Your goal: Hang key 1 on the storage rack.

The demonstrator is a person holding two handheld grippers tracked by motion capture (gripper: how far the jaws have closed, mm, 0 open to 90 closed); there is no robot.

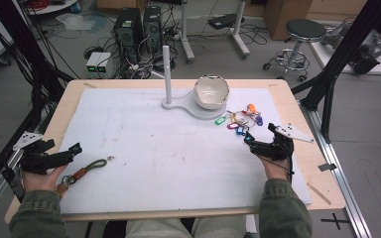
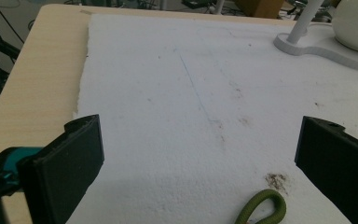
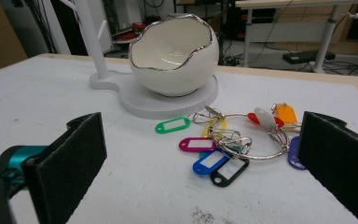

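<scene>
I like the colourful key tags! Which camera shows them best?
The right gripper view: the key tags lie close and sharp on their ring, between the open jaws, before the white bowl. The high view shows them small. The left gripper view looks elsewhere.

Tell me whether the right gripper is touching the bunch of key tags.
Apart. The right gripper view shows the right gripper wide open, with bare mat between its black jaws and the bunch of key tags.

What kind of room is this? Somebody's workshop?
More likely a research lab than a workshop. Two computer towers stand on the floor amid loose cables, a rolling stool sits nearby, and the wooden table stands beside a black metal frame.
</scene>
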